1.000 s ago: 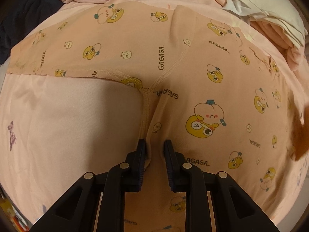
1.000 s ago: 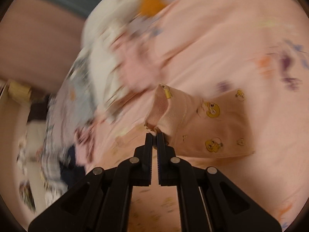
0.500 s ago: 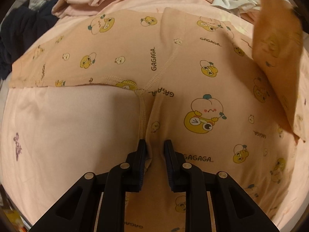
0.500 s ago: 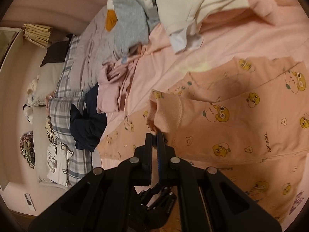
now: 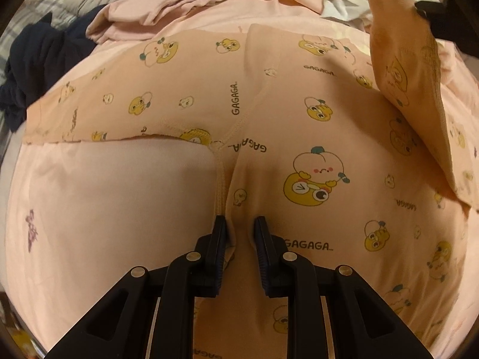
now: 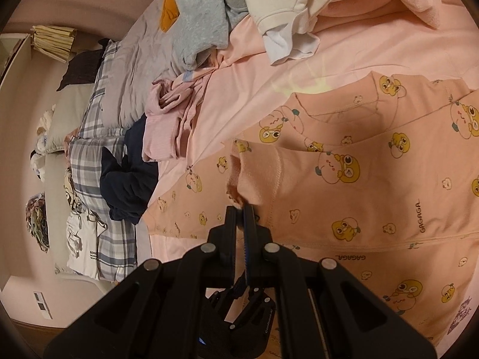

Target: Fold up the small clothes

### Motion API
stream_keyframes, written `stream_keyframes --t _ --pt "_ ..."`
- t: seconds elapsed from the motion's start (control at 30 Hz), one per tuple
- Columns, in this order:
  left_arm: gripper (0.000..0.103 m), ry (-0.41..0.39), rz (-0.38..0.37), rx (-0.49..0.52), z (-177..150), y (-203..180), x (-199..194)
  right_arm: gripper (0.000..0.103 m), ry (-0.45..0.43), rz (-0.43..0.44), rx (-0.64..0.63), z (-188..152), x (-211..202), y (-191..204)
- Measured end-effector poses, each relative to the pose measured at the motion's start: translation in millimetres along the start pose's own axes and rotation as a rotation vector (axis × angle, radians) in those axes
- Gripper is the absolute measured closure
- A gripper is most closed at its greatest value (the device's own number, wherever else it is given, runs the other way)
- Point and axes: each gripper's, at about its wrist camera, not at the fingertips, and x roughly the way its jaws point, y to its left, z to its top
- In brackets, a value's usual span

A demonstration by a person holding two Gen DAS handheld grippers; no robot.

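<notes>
A peach top (image 5: 314, 125) printed with yellow cartoon figures lies spread on the pink sheet (image 5: 104, 209). My left gripper (image 5: 239, 224) points steeply down at the side seam below the armpit. Its jaws stand a little apart, with a pucker of the top's fabric pinched between them. My right gripper (image 6: 239, 209) is shut on the cuff of one sleeve (image 6: 248, 176) and holds it lifted over the top's body. In the left wrist view that raised sleeve (image 5: 404, 74) hangs at the upper right from the right gripper (image 5: 431, 9). The other sleeve (image 5: 89, 104) lies flat to the left.
Loose clothes are heaped beyond the top: a pink garment (image 5: 143, 9), a navy one (image 6: 128, 179), a grey one (image 6: 197, 21) and white ones (image 6: 299, 9). Plaid bedding (image 6: 98, 155) and pillows lie along the bed's far side by the wall.
The right gripper swept the sleeve across and down over the top's body, then held still. The sleeve came into the left wrist view at the right. The left gripper shifted a little.
</notes>
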Motion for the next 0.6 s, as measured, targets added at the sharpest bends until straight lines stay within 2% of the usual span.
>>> stream_keyframes --t 0.27,0.5,0.6 --pt "0.080 -0.015 0.000 0.003 -5 -2 0 0.095 0.057 -0.005 -0.044 -3 23 16" --pt "0.080 -0.015 -0.009 0.008 -8 3 -2 0.093 0.099 0.027 -0.016 -6 32 16" --pt "0.080 0.002 -0.018 0.010 -2 8 -2 0.083 0.090 0.018 -0.007 -5 20 9"
